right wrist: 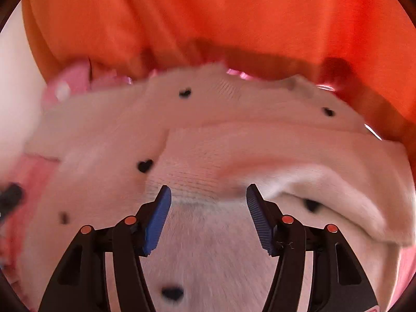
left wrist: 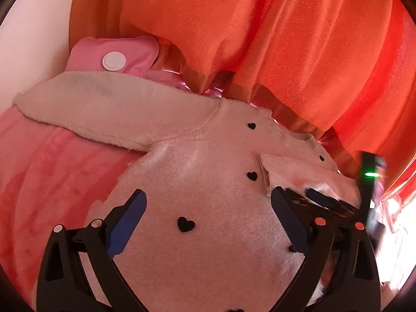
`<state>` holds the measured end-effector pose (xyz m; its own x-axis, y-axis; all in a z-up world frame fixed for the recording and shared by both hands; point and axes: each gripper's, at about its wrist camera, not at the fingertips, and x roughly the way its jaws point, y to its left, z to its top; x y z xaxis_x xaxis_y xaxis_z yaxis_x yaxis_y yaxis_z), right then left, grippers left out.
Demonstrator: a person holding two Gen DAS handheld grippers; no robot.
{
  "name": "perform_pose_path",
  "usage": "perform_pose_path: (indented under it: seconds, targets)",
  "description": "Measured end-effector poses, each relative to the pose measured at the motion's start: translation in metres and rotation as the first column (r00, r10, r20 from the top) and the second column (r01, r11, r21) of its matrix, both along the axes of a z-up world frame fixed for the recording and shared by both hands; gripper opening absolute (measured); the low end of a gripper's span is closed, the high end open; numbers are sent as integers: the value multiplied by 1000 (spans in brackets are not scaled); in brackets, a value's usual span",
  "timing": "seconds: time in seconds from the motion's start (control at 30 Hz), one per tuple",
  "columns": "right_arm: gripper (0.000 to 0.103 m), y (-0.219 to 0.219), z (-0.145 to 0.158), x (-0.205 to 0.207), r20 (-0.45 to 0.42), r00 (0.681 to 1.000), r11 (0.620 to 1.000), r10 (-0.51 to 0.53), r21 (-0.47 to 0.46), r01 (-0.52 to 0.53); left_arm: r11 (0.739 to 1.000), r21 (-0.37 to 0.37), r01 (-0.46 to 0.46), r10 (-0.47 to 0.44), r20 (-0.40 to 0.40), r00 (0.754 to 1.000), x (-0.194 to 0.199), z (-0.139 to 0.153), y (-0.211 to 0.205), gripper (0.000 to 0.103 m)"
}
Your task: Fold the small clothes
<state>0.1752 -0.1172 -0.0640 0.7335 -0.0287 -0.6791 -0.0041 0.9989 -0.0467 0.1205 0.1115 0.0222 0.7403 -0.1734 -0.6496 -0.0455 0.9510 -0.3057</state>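
Left wrist view is showing a fluffy white sweater (left wrist: 197, 171) lying on a pink blanket (left wrist: 52, 171). Both the left gripper (left wrist: 208, 202) and right gripper (right wrist: 208, 195) are hanging open over it, empty. It is looking soft and light; grabbing the long sleeve (left wrist: 104, 109) end seems best.

No legible text, label, brand or number appears in either view. The only markings are small black heart shapes on the cream sweater (left wrist: 197, 187); these are a pattern, not writing. The white round patch (left wrist: 114, 61) on the pink item (left wrist: 135, 52) is blank.
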Motion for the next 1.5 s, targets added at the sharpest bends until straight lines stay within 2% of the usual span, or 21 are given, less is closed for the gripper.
perform_pose_path:
  seconds: [0.03,0.1,0.17,0.3,0.37,0.47,0.57,0.63,0.77,0.87,0.9,1.0,1.07,1.1,1.13,1.17,1.2,1.27,1.37,1.43,1.5]
  targets:
    - [53,4,-1,3,7,1000,1000,7,-27,-7,1000,-7,3,-3,-4,1000,1,-1,2,94]
    - [13,3,11,12,7,1000,1000,-4,-14,4,1000,-20,-6,6,-11,1000,3,-1,7,94]
    - [12,2,39,15,53,999,999,-8,47,6,998,-54,-17,17,-13,1000,6,-1,14,94]
    - [12,16,96,11,205,978,970,46,224,-92,996,-89,-25,25,2,1000,9,2,21,94]
    - [16,31,85,25,161,983,955,87,266,-129,995,-97,-25,26,8,1000,9,3,21,94]
    - [19,57,20,60,-82,988,976,130,188,-112,993,-118,-19,19,0,1000,12,-1,23,94]
    - [22,33,30,26,5,994,953,112,282,-109,982,-189,-13,7,-30,1000,17,-8,28,94]
    - [23,-2,53,-16,58,996,927,63,366,-80,973,-230,-14,7,-34,999,23,-11,29,94]
    - [45,-79,71,-95,134,982,939,-136,333,85,965,-259,28,-40,-43,998,40,-19,17,94]
    - [53,-147,53,-134,131,937,900,-324,347,263,960,-275,59,-81,-67,994,54,-32,-1,96]
    - [54,-171,41,-137,94,915,867,-392,370,334,959,-275,64,-89,-77,993,59,-37,-7,96]
    - [54,-216,16,-130,29,891,803,-453,447,394,962,-266,64,-101,-129,986,82,-55,-26,95]
    - [53,-233,0,-122,-13,897,772,-442,503,388,954,-298,35,-91,-176,980,101,-71,-33,86]
    - [53,-240,-9,-113,-42,903,755,-428,532,383,950,-311,29,-93,-192,977,108,-76,-35,74]
    - [53,-242,-15,-108,-57,905,751,-421,538,383,957,-289,10,-70,-198,978,117,-78,-37,54]
    - [43,-242,-17,-104,-65,909,756,-413,532,381,965,-262,15,-68,-195,978,124,-77,-40,39]
    - [22,-240,-14,-102,-51,914,774,-404,513,371,964,-264,36,-89,-192,977,129,-77,-41,9]
    - [20,-238,10,-107,33,925,796,-379,521,308,944,-324,66,-122,-156,980,136,-70,-37,8]
    - [18,-226,37,-120,161,917,821,-365,519,236,947,-302,105,-133,-74,988,130,-51,-31,8]
    - [18,-228,24,-107,126,917,828,-378,489,274,956,-272,106,-135,-88,987,126,-62,-28,8]
    - [18,-236,-15,-93,-24,912,816,-410,436,379,961,-259,96,-141,-159,977,128,-89,-27,8]
